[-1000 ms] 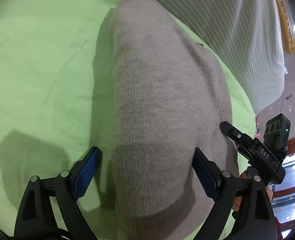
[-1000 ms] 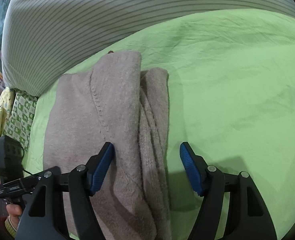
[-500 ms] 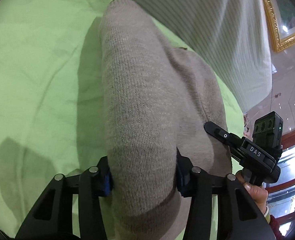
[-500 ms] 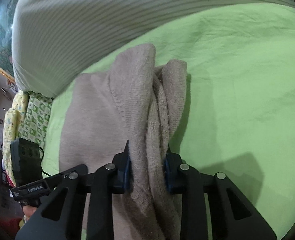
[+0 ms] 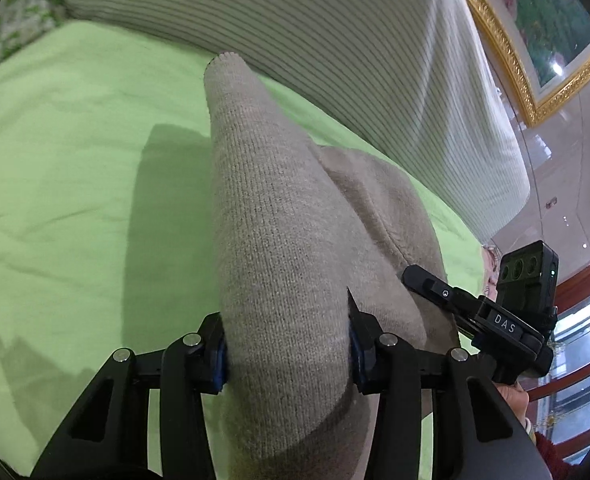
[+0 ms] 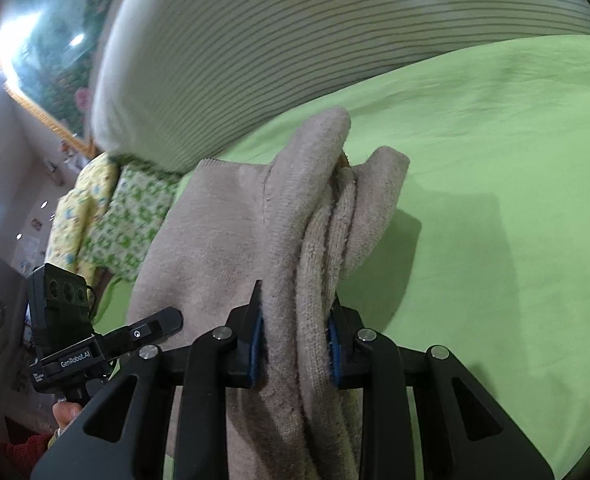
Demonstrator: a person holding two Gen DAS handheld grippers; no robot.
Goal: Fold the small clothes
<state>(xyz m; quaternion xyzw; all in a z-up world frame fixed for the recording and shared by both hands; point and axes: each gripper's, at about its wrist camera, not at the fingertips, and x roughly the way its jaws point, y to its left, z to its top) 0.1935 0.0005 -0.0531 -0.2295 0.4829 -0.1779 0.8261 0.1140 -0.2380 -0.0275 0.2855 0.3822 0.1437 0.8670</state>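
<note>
Both of my grippers grip one beige knit garment, raised at its near end above the green sheet while its far end trails toward the striped bolster. My left gripper pinches a thick folded roll of the knit between its blue pads; my right gripper clamps a bunch of several layers, fleecy inner face showing. Both pairs of jaws have just been closing, and in each view the fabric sits squeezed between the pads.

Risks, as I judge them — the right bunch is stacked unevenly, so an inner layer could slide free and let the fold sag open. If my two hands travel at unequal pace, the span between them may twist, giving a skewed crease. The trailing end may also drag on the sheet and rumple — or catch against the bolster.
</note>
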